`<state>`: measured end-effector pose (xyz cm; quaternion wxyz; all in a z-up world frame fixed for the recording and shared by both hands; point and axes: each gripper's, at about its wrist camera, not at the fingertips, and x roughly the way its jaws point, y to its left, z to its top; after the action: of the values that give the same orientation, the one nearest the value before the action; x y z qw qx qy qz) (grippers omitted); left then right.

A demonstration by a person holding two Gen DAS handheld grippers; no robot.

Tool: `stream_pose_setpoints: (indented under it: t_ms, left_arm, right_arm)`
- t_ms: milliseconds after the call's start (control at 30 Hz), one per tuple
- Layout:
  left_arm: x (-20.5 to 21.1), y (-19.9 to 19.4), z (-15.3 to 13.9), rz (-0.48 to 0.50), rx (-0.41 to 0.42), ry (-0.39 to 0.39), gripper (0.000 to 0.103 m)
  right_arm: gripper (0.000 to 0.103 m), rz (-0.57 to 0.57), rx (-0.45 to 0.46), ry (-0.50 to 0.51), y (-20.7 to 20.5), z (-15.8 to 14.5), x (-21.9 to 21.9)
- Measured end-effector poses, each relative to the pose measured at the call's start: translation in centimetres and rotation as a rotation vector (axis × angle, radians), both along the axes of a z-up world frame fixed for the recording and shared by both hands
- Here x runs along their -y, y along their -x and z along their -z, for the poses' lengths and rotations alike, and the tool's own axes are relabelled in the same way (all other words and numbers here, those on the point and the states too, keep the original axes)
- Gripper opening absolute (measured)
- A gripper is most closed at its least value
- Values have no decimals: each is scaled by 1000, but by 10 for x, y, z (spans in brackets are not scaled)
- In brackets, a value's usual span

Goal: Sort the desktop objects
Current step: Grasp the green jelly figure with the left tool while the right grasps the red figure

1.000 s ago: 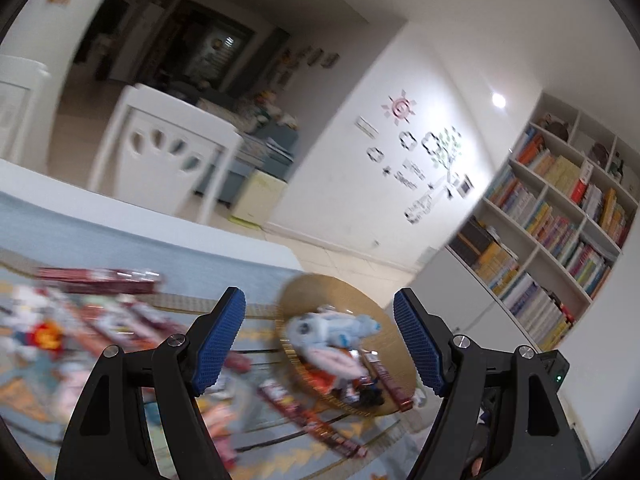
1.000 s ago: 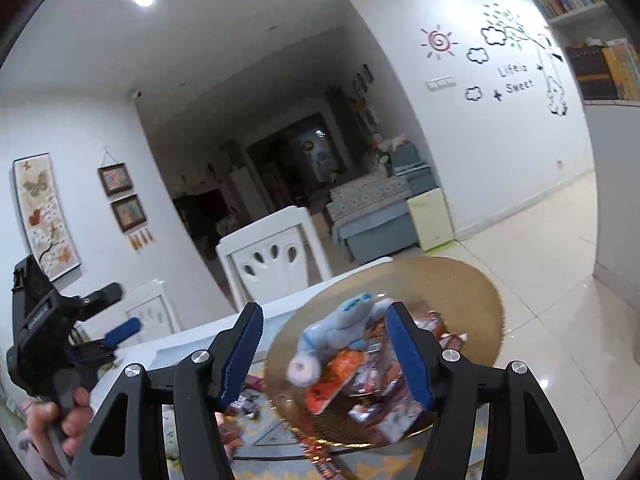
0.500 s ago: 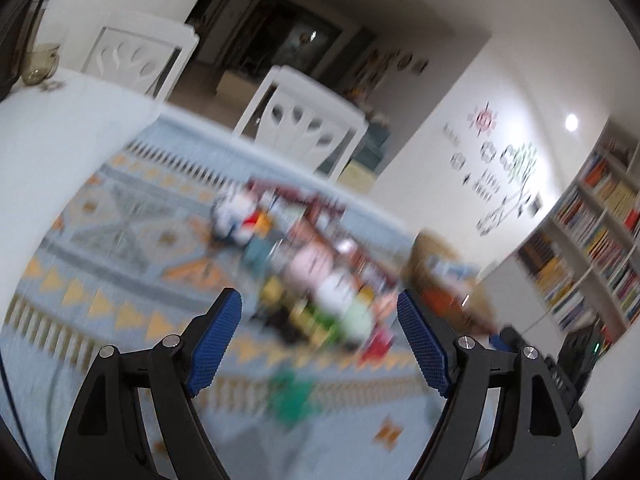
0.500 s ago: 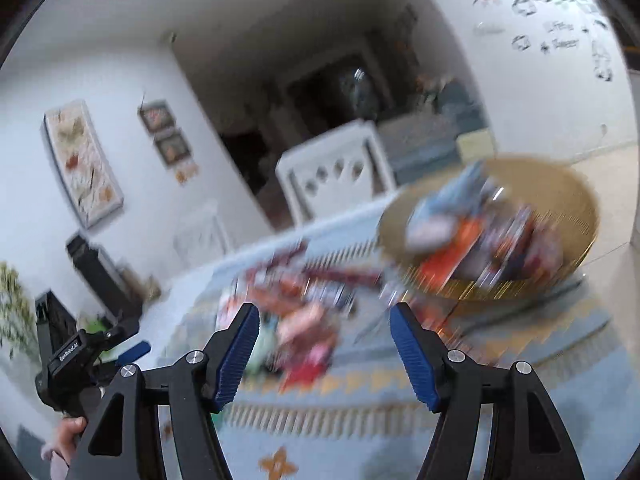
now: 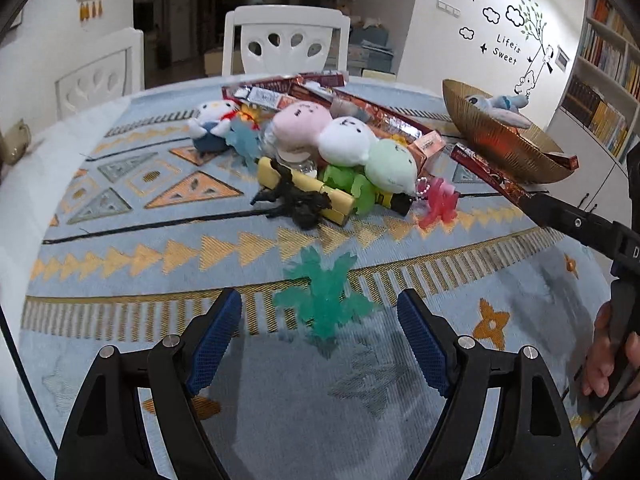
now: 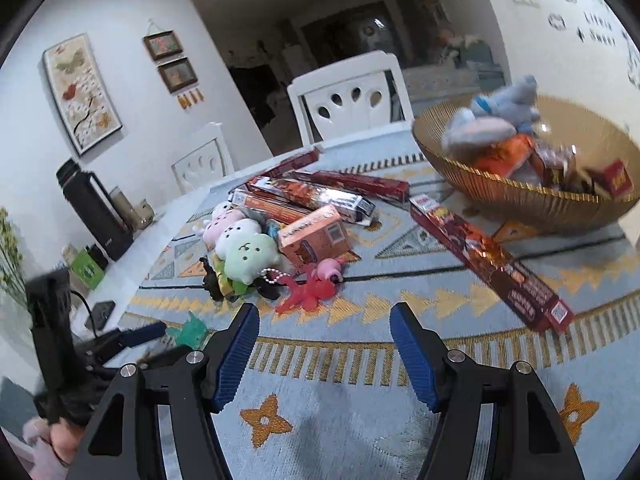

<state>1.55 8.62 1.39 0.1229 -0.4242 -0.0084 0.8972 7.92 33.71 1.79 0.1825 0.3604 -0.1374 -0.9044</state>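
Patterned tablecloth (image 5: 120, 208) (white chair (image 5: 286, 38) behind) | toys heaped | both jaws apart, empty

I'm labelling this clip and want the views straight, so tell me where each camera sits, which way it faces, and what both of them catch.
Left wrist: on the left gripper, open, looking forward and down at the teal rubber toy on the patterned cloth; the right hand shows at the edge.
Right wrist: on the right gripper, open, facing the red rubber toy and gold bowl; the left gripper shows at lower left.
Shared: the plush dumpling string, snack boxes, bowl, white chair.
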Motion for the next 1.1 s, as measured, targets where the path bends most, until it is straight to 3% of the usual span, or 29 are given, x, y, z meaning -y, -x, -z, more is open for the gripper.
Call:
stream_pose_setpoints:
  t_ms: [300,433,600,767,900,1100]
  left_arm:
    - [-7,5,4,26,23,22,68]
    - [-10,9,4,28,16,32,52]
    - [-3,7,1,22,-4,-22,48]
    - [21,4,-3,-40,-13,-139,47]
    - [25,2,-4,-36,-14,-175,47]
    - [18,-2,-7,3,-13,-193,47]
  right_arm:
    - [66,-7,54,15,6,4,-3]
    - [66,-17,57,-3,6,5,2]
    - [66,-11,49,-8,6,5,1]
    - [66,-31,60,-21,8,9,6]
    - [66,-75,51,-95,8,10,26]
    - [66,-95,121,-215,33,20,58]
